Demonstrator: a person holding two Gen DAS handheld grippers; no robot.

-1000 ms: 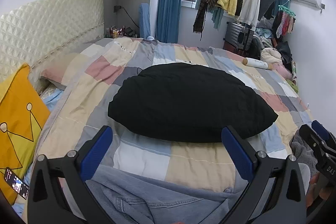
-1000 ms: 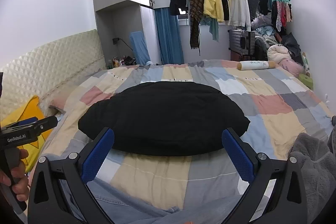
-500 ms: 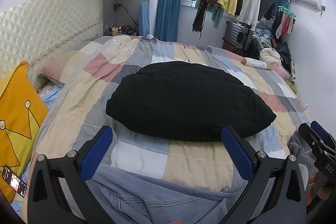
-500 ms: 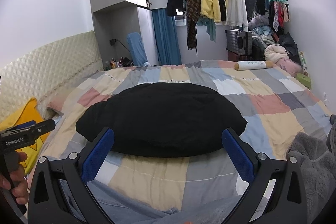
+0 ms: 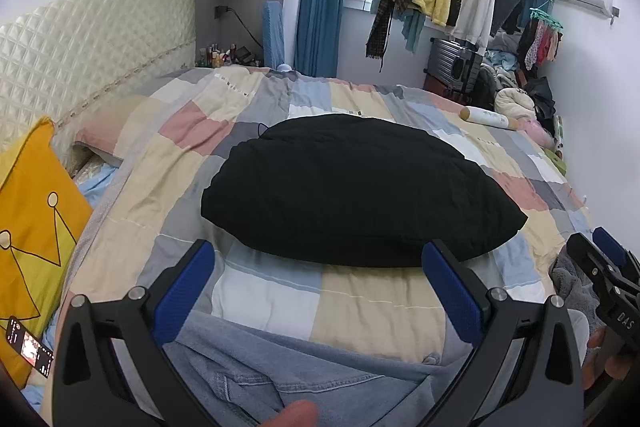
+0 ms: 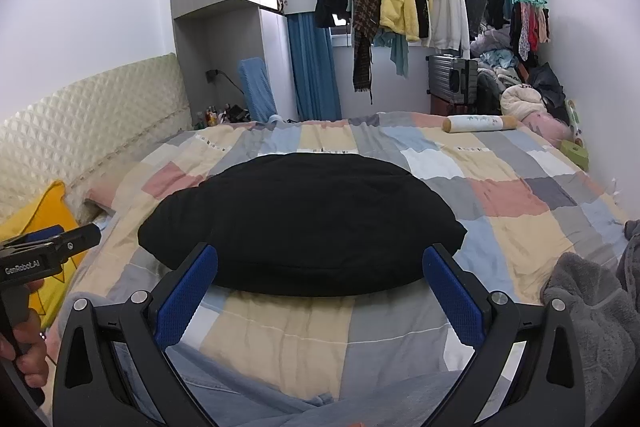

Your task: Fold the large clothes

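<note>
While both my tongs, left gripper (image 5: 318, 271) and right gripper (image 6: 320, 273), hang spread wide and empty, the black garment (image 5: 352, 195) lies folded mid-bed; I have lifted slightly since a second ago, jeans (image 5: 288, 379) next

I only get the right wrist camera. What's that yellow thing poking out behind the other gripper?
Observer: It's a yellow cushion, and the left wrist camera shows a crown outline drawn on it.
Operator: Ooh! Is anything lying next to it?
Observer: Yes, a phone with its screen lit lies at the cushion's lower edge.
Operator: Is anything being grabbed over there?
Observer: No. The left gripper is open above the blue denim garment, with nothing between its jaws.
</note>
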